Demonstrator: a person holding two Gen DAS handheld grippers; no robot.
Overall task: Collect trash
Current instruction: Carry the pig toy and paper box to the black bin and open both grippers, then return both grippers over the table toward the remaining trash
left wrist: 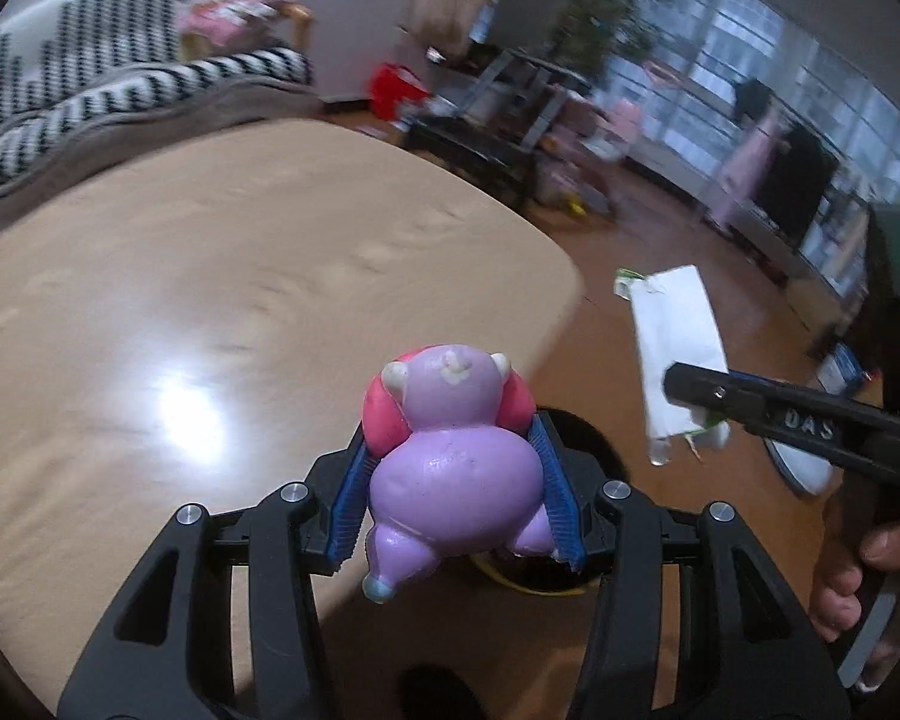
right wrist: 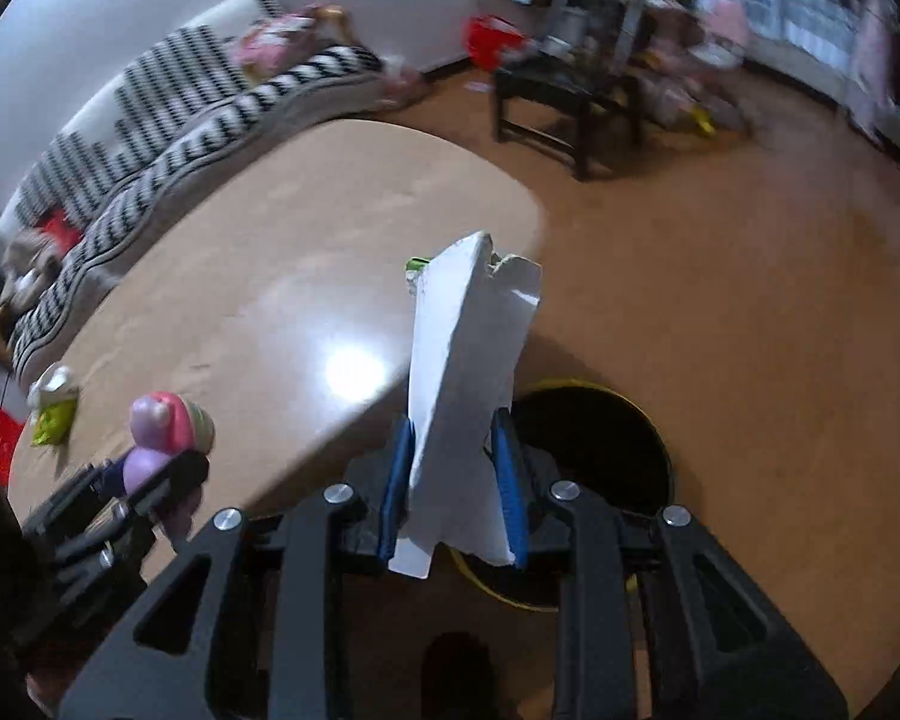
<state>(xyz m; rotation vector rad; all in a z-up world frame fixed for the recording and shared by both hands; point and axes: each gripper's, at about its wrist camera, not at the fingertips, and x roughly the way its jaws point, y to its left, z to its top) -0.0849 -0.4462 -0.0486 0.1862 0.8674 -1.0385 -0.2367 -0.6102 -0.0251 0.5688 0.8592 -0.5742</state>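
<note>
The left gripper (left wrist: 456, 480) had its jaws clamped on a soft toy figure (left wrist: 450, 462), a plump, glossy thing of lilac rubbery material with a round belly, stubby legs, a pale blue tip on one foot, pink rounded sides and small cream nubs at the top. The ribbed blue pads (left wrist: 349, 510) pressed into its flanks on both sides. It hung over the near rim of the surface (left wrist: 210, 276), a smooth tan top with rounded corners and a bright glare spot. The right gripper (right wrist: 453, 480) had its jaws set narrow and closed on a folded piece of white paper (right wrist: 468, 372), stiff and creased, with a torn upper edge and a bit of green showing behind it; the paper stood up from between the blue pads (right wrist: 397, 483). Just past the edge of the surface, on the brown floor, stood a round bin (right wrist: 600, 456) with a dark inside and a yellow rim, below both held things. In the left wrist view the side of the right gripper bore raised letters reading "DAS", and a hand (left wrist: 858, 576) gripped its handle. Far back on the surface, seen from the right wrist, lay a crumpled yellow-green wrapper (right wrist: 54, 408). Behind the surface ran a sofa (left wrist: 90, 96) in black-and-white zigzag cloth.
</note>
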